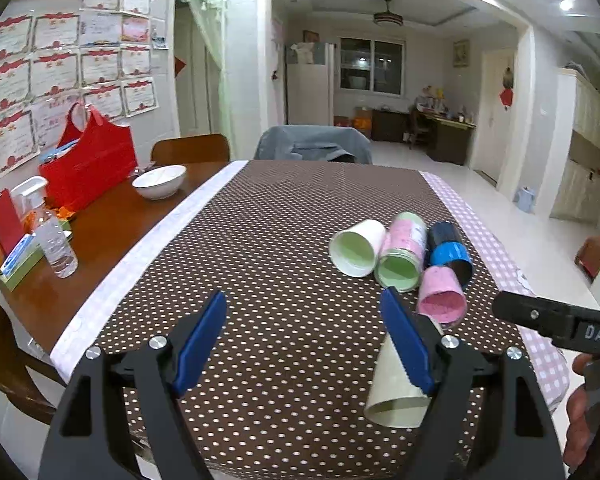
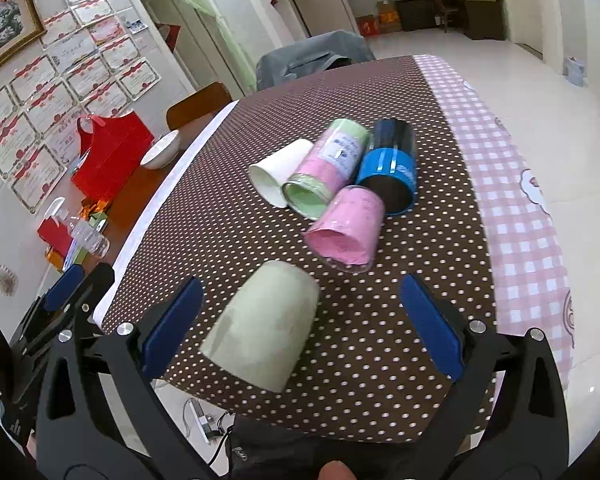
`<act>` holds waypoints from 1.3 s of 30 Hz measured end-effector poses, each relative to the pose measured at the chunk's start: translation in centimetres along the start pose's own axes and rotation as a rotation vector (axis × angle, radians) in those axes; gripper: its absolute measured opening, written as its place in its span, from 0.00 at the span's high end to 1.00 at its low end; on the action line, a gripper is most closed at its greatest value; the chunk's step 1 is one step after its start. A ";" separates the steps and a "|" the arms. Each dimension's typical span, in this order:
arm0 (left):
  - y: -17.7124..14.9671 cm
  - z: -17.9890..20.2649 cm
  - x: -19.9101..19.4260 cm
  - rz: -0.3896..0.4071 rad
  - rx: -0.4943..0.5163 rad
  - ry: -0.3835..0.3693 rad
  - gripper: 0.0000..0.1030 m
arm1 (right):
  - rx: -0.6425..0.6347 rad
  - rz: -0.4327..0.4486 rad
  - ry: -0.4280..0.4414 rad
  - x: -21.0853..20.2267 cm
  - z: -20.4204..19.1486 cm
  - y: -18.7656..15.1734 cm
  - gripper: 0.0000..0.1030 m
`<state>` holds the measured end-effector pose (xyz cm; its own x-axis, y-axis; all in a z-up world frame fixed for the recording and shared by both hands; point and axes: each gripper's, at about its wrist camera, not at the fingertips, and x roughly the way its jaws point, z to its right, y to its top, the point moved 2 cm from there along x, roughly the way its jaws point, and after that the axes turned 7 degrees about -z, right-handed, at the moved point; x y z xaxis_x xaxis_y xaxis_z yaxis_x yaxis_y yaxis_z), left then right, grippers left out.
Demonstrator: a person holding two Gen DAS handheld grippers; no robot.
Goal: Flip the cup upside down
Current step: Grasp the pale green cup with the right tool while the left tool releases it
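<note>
My right gripper (image 2: 300, 324) is spread wide around the pale green cup (image 2: 262, 326), which lies on its side; my left gripper (image 1: 304, 340) gapes apart, holding nothing.

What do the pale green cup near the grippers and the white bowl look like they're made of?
Pale green cup: probably paper or matte plastic; dull, slightly mottled wall with no glare. White bowl: likely glazed ceramic; smooth, thick rim with a soft sheen.
</note>
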<state>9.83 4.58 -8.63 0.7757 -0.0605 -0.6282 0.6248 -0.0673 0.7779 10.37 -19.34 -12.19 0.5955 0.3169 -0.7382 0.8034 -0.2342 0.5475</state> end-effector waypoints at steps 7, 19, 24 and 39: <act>0.1 -2.3 0.4 0.015 -0.055 0.023 0.24 | -0.005 -0.032 0.008 0.5 -1.7 0.2 0.06; -0.4 -5.0 0.2 0.039 -0.112 0.056 0.24 | -0.016 -0.109 0.002 2.4 -3.5 0.5 0.06; -0.5 -5.7 0.8 0.024 -0.119 0.064 0.24 | 0.024 -0.185 0.032 4.3 -2.9 0.3 0.06; -1.4 -4.5 2.4 -0.030 -0.081 0.049 0.24 | 0.217 -0.354 0.099 9.9 -0.5 0.4 0.06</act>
<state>11.17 9.05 -11.15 0.7584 -0.0111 -0.6517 0.6518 0.0126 0.7583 16.63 -15.82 -19.06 0.2885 0.4971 -0.8184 0.9461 -0.2795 0.1638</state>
